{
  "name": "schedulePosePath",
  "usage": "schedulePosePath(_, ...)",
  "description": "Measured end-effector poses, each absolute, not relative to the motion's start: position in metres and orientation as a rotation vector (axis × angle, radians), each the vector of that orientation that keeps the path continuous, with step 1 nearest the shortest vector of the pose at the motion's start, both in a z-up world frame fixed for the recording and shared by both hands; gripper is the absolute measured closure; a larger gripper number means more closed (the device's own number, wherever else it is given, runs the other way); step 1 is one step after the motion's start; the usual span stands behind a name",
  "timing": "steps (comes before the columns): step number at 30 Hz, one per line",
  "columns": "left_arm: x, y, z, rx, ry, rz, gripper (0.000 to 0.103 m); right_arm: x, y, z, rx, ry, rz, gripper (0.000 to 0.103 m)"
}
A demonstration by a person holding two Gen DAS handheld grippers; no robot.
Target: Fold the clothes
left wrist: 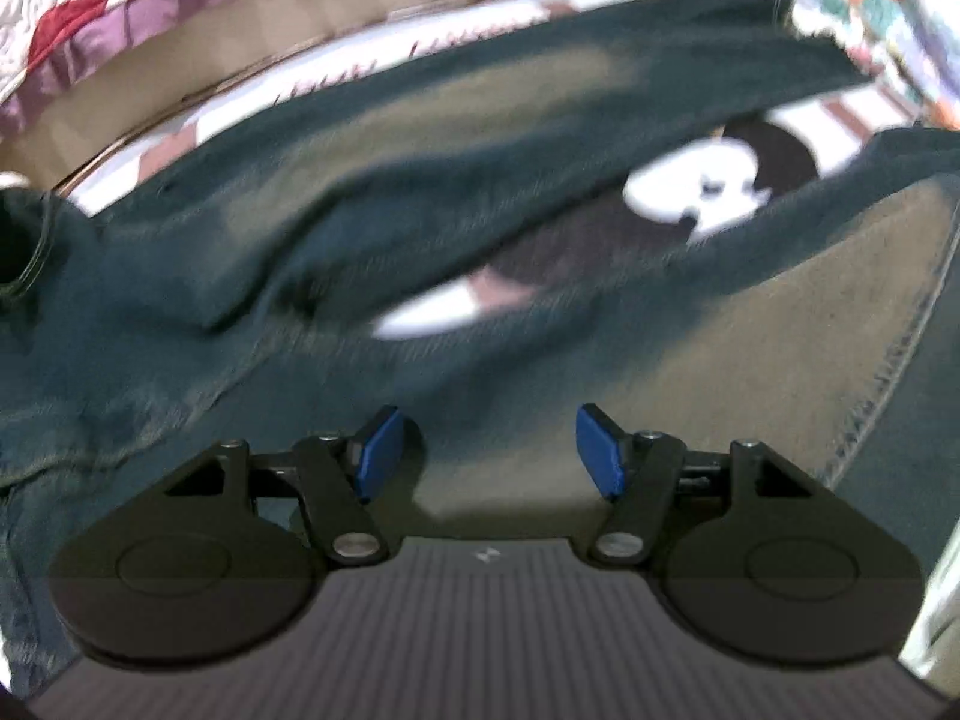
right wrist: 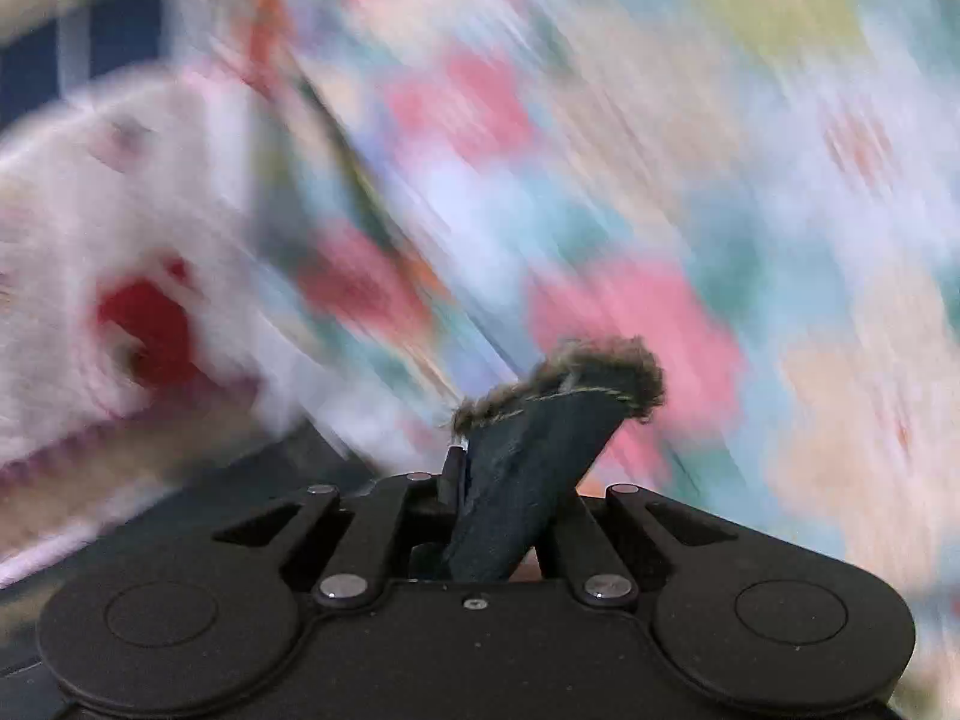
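Observation:
Dark blue faded jeans lie spread across a bed in the left wrist view, one leg stretching to the upper right, the other running along the right side. My left gripper hovers open just above the denim, its blue pads wide apart with nothing between them. In the right wrist view my right gripper is shut on a frayed hem of the jeans, which sticks up between the fingers. That view is heavily motion-blurred.
A bedsheet with a black-and-white cartoon print shows between the jean legs. A white quilt with red patches and a purple frill lies at the upper left. A multicoloured patterned blanket fills the right wrist view.

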State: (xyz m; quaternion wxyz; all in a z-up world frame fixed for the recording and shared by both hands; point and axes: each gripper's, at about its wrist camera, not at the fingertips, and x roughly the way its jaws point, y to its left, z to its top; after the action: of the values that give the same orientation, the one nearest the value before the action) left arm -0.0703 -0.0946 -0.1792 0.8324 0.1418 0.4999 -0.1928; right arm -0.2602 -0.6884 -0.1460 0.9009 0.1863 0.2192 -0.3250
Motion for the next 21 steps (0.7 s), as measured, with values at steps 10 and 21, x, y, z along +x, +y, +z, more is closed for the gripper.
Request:
schedulePosePath(10, -0.079, -0.072, -0.175, 0.285, 1.078, -0.378, 0.039, -0.255, -0.669, -0.131, 0.115, 0.648, -0.885, 0.062)
schedulePosePath(21, -0.060, -0.127, -0.161, 0.240, 0.988, -0.471, 0.039, -0.097, -0.668, -0.141, 0.429, 0.904, -0.455, 0.039)
